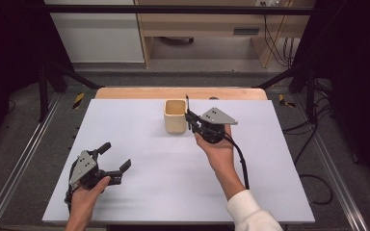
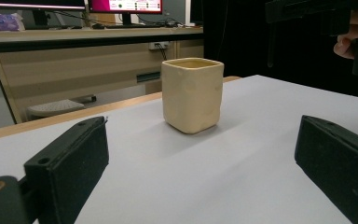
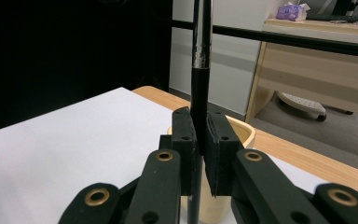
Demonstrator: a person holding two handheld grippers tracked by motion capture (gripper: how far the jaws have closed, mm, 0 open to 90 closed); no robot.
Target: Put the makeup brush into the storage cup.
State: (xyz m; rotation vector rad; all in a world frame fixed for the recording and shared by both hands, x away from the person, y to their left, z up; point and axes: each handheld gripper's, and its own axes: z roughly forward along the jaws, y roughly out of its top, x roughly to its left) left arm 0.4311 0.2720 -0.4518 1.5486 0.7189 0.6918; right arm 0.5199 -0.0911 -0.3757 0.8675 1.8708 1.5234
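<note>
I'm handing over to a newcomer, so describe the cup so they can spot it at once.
Start at the white table and look to its far edge, near the middle. There stands a cream cup, squarish with rounded corners, just left of the right gripper, which holds a black pen upright.

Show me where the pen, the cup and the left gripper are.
pen (image 3: 201, 88), right gripper view, black barrel above the jaws.
cup (image 2: 192, 95), left gripper view, front wall.
left gripper (image 1: 115, 155), high view, between its fingertips.

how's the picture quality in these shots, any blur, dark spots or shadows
High view: even light on the table, black at both sides. Left gripper view: cup sharp with a soft shadow, background soft. Right gripper view: pen slightly blurred, left background black.
</note>
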